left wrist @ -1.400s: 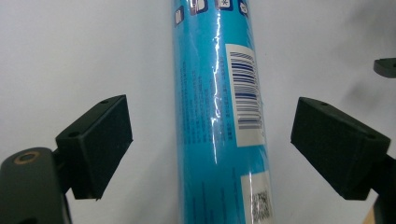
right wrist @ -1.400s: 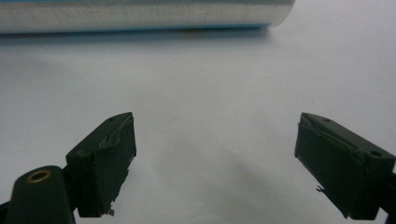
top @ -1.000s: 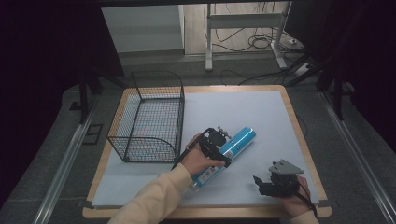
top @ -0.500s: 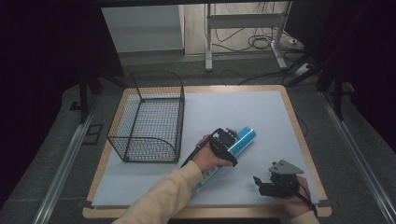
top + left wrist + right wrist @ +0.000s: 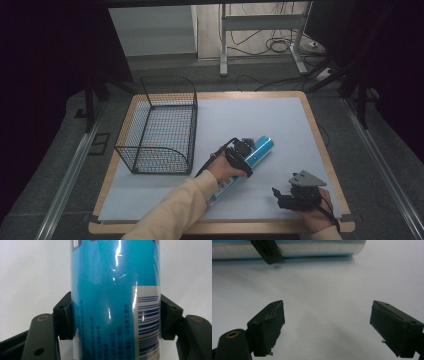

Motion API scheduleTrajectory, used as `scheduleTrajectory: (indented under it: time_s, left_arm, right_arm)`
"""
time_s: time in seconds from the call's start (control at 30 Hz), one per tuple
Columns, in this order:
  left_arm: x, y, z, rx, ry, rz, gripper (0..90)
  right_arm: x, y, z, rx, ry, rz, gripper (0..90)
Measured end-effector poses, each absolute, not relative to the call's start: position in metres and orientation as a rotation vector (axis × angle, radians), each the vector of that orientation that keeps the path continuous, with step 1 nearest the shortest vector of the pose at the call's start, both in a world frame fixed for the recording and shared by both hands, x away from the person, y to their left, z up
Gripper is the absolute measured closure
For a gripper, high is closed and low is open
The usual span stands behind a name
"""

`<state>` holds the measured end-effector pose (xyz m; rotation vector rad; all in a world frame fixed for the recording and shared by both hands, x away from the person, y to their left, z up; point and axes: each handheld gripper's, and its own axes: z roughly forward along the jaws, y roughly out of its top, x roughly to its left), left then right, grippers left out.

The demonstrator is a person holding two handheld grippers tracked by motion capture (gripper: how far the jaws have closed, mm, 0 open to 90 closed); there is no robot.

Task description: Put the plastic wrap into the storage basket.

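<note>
A blue tube (image 5: 250, 160) with white print and a barcode lies on its side on the white sheet covering the bench (image 5: 280, 120), slanting from near the front edge up toward the middle, just right of an empty black wire basket (image 5: 159, 127). The left gripper (image 5: 239, 156) sits over the tube's middle, and its jaws have just been closing with the tube between them; in the left gripper view the two black fingers (image 5: 64, 315) press against opposite sides of the tube (image 5: 115, 297), one beside the small printed text and the other beside the barcode, so the tube is grasped while it rests on the sheet. A cream sleeve (image 5: 170, 212) reaches in from the bottom edge to that hand. The right gripper (image 5: 295, 194) rests near the front right corner of the bench, apart from the tube, carrying its grey three-cornered plate on top. In the right gripper view its fingers (image 5: 268, 327) stand wide apart with bare white sheet between them, released and holding nothing, while the tube (image 5: 312, 248) lies across the top of that view.
</note>
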<state>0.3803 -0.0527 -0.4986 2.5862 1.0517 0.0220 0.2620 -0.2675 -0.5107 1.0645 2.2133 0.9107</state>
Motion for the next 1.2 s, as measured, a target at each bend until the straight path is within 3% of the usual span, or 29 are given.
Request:
scheduleTrajectory:
  time_s: [1.2]
  left_arm:
    - [0.391,-0.032,-0.437,2.618,0.989,0.072,31.4]
  right_arm:
    - [0.262,-0.269,-0.510,1.066,2.201,0.909,12.3]
